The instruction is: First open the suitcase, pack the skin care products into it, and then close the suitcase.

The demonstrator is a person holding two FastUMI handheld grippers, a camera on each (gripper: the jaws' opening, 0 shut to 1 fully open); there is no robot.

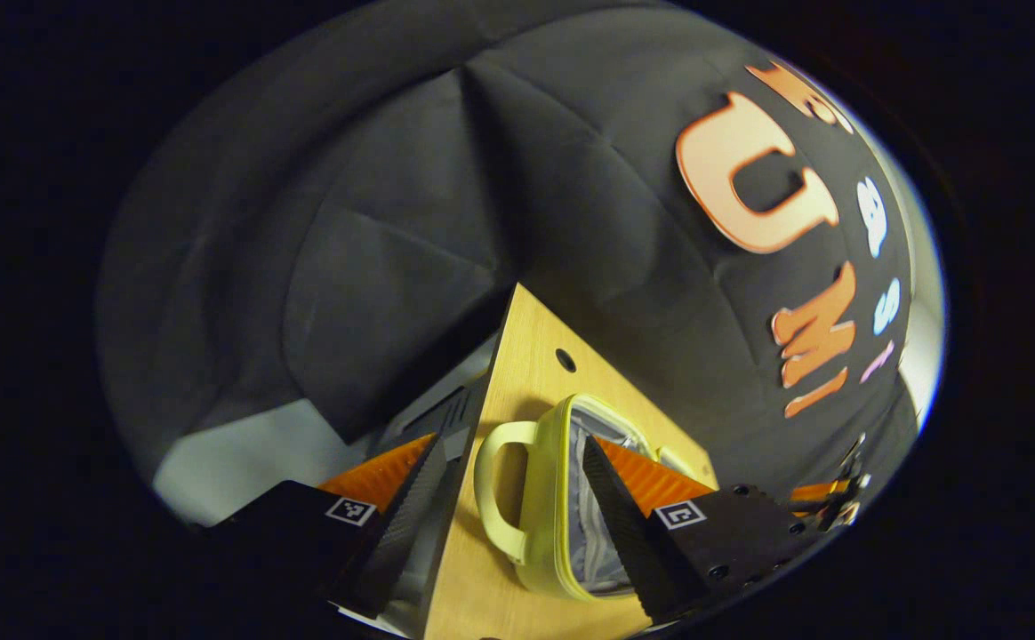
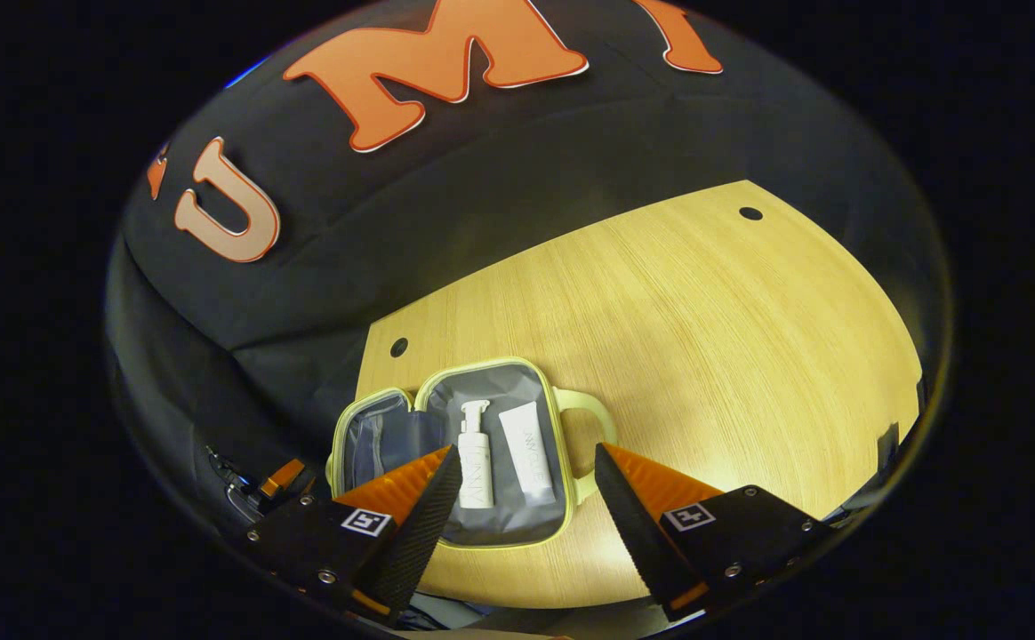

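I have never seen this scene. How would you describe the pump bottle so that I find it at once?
Look on the wooden table for the small yellow-green suitcase, which lies open near the table's edge. Two white products lie side by side in its grey-lined half by the handle. The pump bottle is the one nearer the hinge, with a pump head on top; its neighbour, the tube, is flat with no pump.

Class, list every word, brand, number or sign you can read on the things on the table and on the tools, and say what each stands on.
Nothing can be quoted.
Pump bottle: vertical print, too blurred to read.
Tube: vertical print, too small to read.
Right hand-held gripper: a square marker behind each finger, a pattern, no words.
Left hand-held gripper: the same, no words.
Suitcase: no text seen.
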